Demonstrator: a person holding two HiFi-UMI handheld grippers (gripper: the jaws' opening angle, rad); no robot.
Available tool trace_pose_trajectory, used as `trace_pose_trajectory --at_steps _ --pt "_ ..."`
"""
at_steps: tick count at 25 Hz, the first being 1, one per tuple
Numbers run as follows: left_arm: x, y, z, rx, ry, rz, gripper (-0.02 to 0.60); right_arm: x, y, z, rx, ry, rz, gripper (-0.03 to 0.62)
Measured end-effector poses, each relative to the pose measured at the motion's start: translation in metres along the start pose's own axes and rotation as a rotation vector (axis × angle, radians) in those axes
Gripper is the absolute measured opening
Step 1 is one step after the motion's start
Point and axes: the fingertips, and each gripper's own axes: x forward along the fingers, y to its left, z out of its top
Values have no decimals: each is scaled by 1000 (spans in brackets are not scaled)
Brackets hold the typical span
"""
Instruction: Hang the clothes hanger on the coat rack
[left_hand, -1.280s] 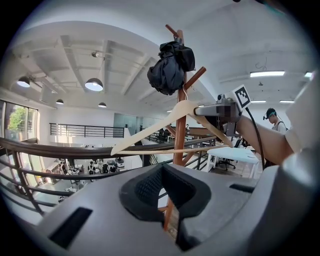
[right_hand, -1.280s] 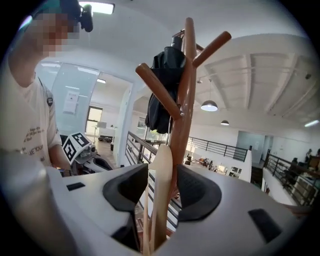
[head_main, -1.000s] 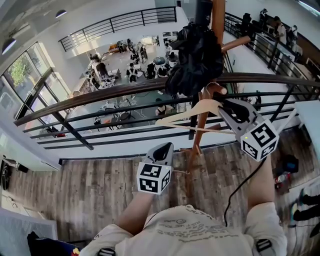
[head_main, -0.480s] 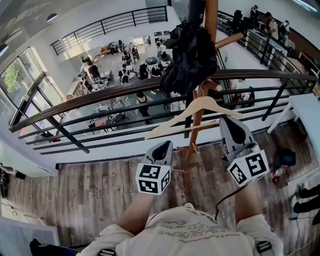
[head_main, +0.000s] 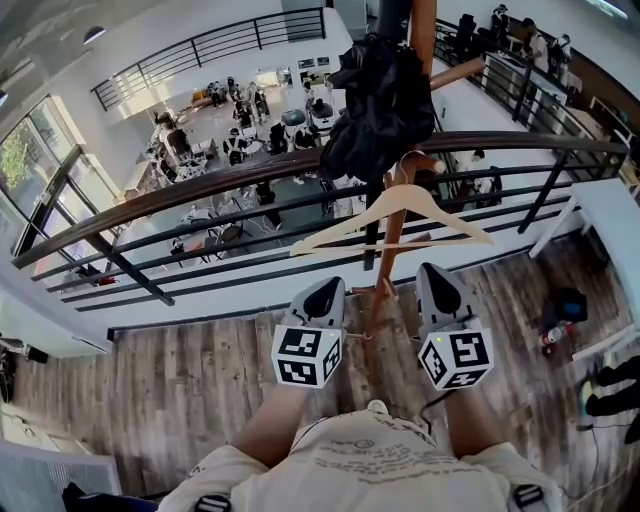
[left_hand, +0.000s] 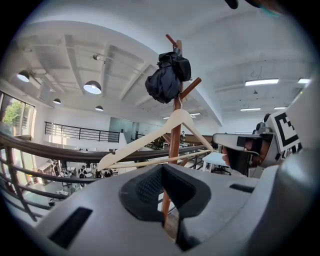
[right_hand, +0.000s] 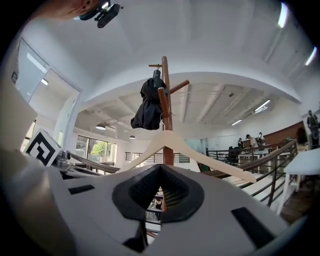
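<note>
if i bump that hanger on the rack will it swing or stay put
Probably swings: the hanger hangs only by its hook from a peg on the coat rack. It looks like light wood with a thin crossbar, so likely stiff.

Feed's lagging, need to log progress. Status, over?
Left gripper, right gripper shut, empty, below the hanger. It hangs on a coat rack peg, free of both. Black garment higher up the rack, nothing in the way.

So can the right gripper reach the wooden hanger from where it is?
Probably yes: the hanger hangs on the coat rack just above the right gripper, nothing between them. Its shut jaws would need opening first.
</note>
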Motion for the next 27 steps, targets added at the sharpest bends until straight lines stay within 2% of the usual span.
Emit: trace_pose_trajectory --at_steps 9,19,27 --pt "-4 -8 -1 35 13 -25 5 -5 6 -7 52 38 15 0" --pt "-2 -21 -2 29 19 -56 5 -15 2 -11 110 61 20 0" --pt "-5 -12 -4 29 17 -73 5 -12 13 -14 127 64 17 0"
